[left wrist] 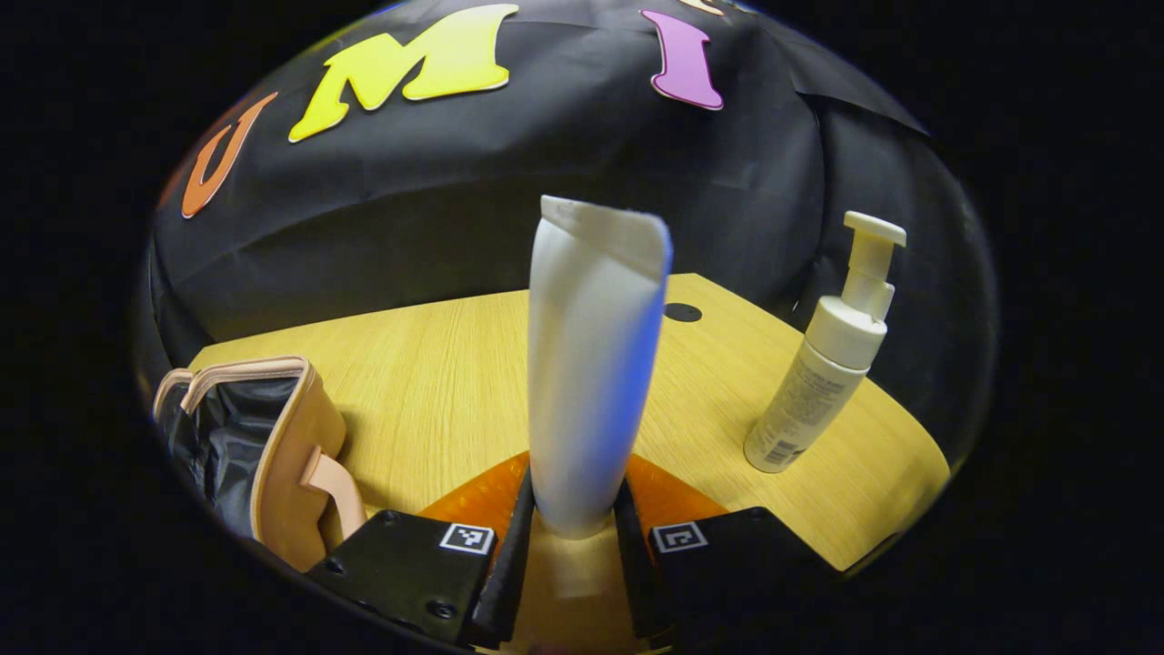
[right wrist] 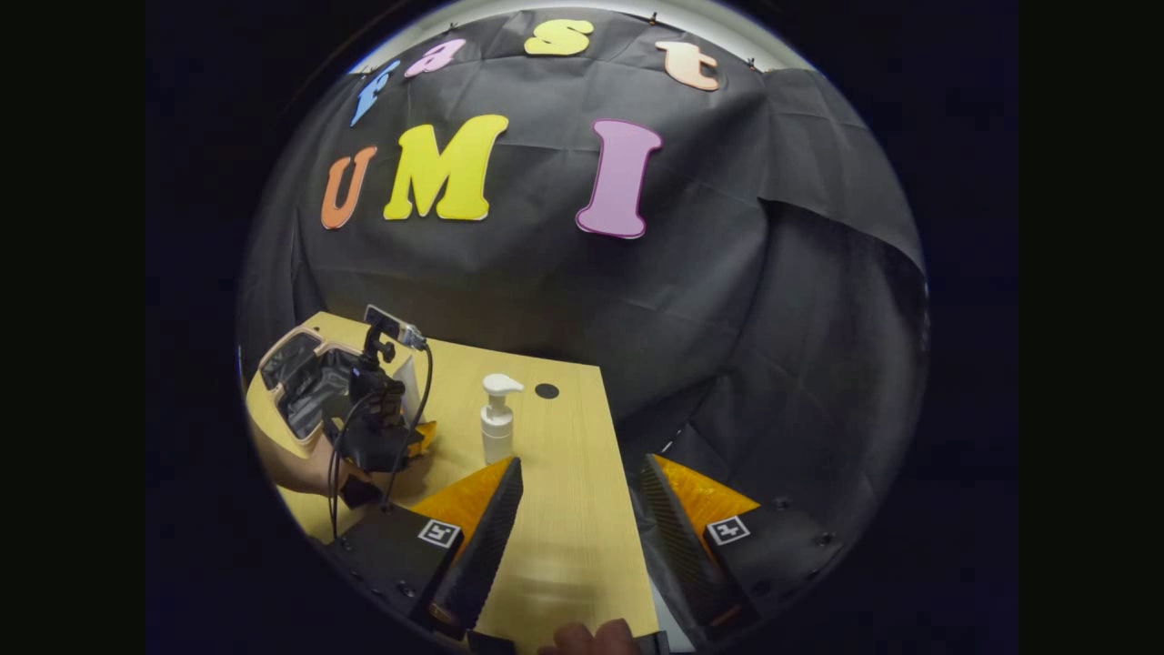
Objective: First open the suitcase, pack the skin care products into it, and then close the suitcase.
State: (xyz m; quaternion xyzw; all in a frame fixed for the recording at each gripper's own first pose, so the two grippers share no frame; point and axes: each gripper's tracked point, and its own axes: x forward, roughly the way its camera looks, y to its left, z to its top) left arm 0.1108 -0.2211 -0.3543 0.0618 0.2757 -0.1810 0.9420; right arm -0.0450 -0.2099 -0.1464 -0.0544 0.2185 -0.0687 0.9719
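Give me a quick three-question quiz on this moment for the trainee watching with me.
1. True or false: the left hand-held gripper is shut on the white tube.
2. Multiple choice: the suitcase is A) zipped shut, B) open with its dark lining showing, C) lying upside down.
3. Fill in: the pump bottle stands upright on the ____, touched by neither gripper.

Key:
1. True; both fingers press the tube's lower end, and it stands upright between them.
2. B.
3. Table. The right hand-held gripper is open above the table's edge, holding nothing.
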